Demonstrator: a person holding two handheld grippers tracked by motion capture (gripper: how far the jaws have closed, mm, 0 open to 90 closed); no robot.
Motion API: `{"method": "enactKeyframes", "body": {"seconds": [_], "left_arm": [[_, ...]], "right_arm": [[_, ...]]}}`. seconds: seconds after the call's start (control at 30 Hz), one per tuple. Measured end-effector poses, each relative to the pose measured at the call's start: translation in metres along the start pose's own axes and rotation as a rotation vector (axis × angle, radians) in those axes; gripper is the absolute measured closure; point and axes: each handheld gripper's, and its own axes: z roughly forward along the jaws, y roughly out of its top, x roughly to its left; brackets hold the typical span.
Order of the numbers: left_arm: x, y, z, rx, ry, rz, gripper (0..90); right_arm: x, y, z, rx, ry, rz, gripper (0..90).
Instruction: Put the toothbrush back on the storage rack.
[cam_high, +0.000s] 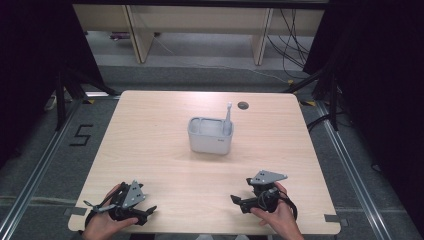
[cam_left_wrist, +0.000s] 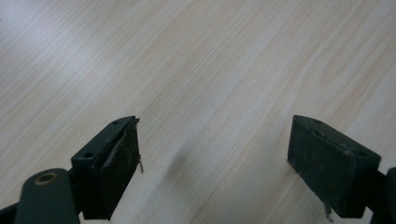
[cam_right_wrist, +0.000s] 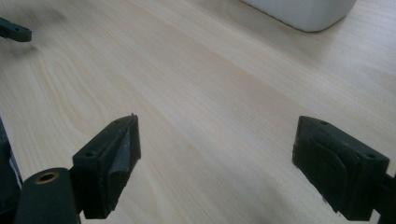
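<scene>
A white two-compartment holder (cam_high: 210, 135) stands at the middle of the wooden table (cam_high: 165, 150), and a white toothbrush (cam_high: 227, 120) leans upright in its right compartment. My left gripper (cam_high: 150, 212) rests low at the front left, held by a hand; its jaws stand wide apart over bare wood (cam_left_wrist: 212, 154). At the front right my right gripper (cam_high: 236, 201) is also open with nothing between its jaws (cam_right_wrist: 215, 158). The holder's rounded base (cam_right_wrist: 303, 11) shows at the top of the right gripper view.
A small dark round grommet (cam_high: 243, 105) sits in the table near its far edge. Cables trail on the floor behind the table at the right. A tip of the other gripper (cam_right_wrist: 14, 32) shows at the far left in the right gripper view.
</scene>
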Motion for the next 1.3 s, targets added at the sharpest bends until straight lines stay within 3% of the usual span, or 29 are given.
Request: {"method": "enactKeyframes", "body": {"seconds": [0.27, 0.3, 0.43, 0.47, 0.57, 0.6, 0.63, 1.3], "left_arm": [[0.000, 0.000, 0.000, 0.000, 0.000, 0.000, 16.3], [0.000, 0.000, 0.000, 0.000, 0.000, 0.001, 16.3], [0.001, 0.000, 0.000, 0.002, 0.004, 0.011, 16.3], [0.000, 0.000, 0.000, 0.000, 0.001, 0.000, 16.3], [0.000, 0.000, 0.000, 0.001, 0.003, 0.008, 16.3], [0.000, 0.000, 0.000, 0.000, 0.000, 0.001, 16.3], [0.000, 0.000, 0.000, 0.001, 0.001, 0.000, 16.3], [0.000, 0.000, 0.000, 0.001, 0.001, 0.001, 16.3]], "right_arm": [[0.002, -0.008, -0.005, 0.028, -0.022, -0.005, 15.9], [0.001, -0.009, -0.005, 0.022, -0.009, -0.025, 15.9], [0.005, -0.013, -0.008, 0.040, -0.032, 0.017, 15.9], [0.002, -0.013, -0.007, 0.030, -0.031, -0.027, 15.9], [0.003, -0.015, -0.007, 0.043, -0.028, -0.023, 15.9], [0.006, -0.016, -0.008, 0.055, -0.031, 0.013, 15.9], [0.004, -0.016, -0.007, 0.042, -0.034, -0.029, 15.9], [0.005, -0.018, -0.008, 0.053, -0.033, -0.048, 15.9]]}}
